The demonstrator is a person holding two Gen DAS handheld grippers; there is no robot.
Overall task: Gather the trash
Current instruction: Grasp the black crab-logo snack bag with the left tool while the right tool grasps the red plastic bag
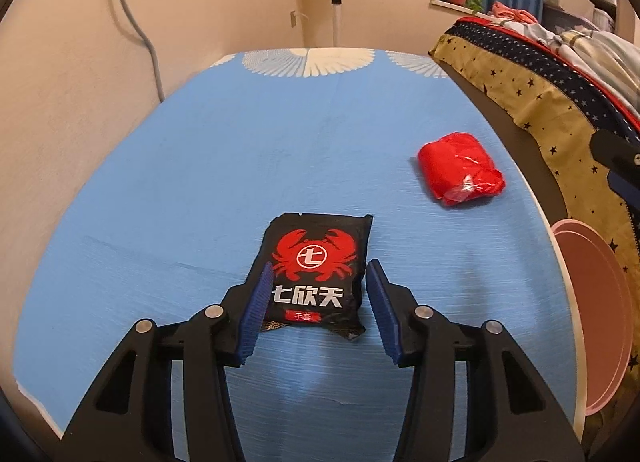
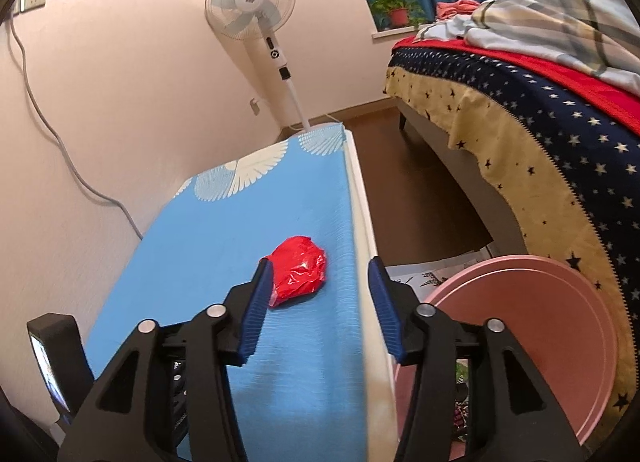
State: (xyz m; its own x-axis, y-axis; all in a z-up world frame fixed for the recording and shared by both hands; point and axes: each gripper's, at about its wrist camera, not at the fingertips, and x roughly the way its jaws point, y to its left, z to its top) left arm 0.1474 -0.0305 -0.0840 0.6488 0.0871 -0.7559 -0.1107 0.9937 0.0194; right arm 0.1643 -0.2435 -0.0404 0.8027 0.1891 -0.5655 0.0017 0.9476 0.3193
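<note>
A black snack packet [image 1: 316, 274] with a red crab print lies flat on the blue-covered table [image 1: 200, 166]. My left gripper [image 1: 320, 272] is open, its blue pads either side of the packet's near half, close to the cloth. A crumpled red plastic bag [image 1: 460, 172] lies to the right near the table edge; it also shows in the right wrist view [image 2: 300, 270]. My right gripper [image 2: 320, 268] is open and empty, held above the table's right edge, the red bag just inside its left pad [image 2: 256, 302]. A pink basin [image 2: 532, 342] stands on the floor beside the table.
A bed with a star-patterned cover [image 2: 540, 134] stands to the right across a strip of brown floor [image 2: 416, 190]. A standing fan [image 2: 252, 2] is behind the table's far end. The wall [image 1: 80, 82] runs along the table's left side. A dark device [image 2: 52, 358] sits at lower left.
</note>
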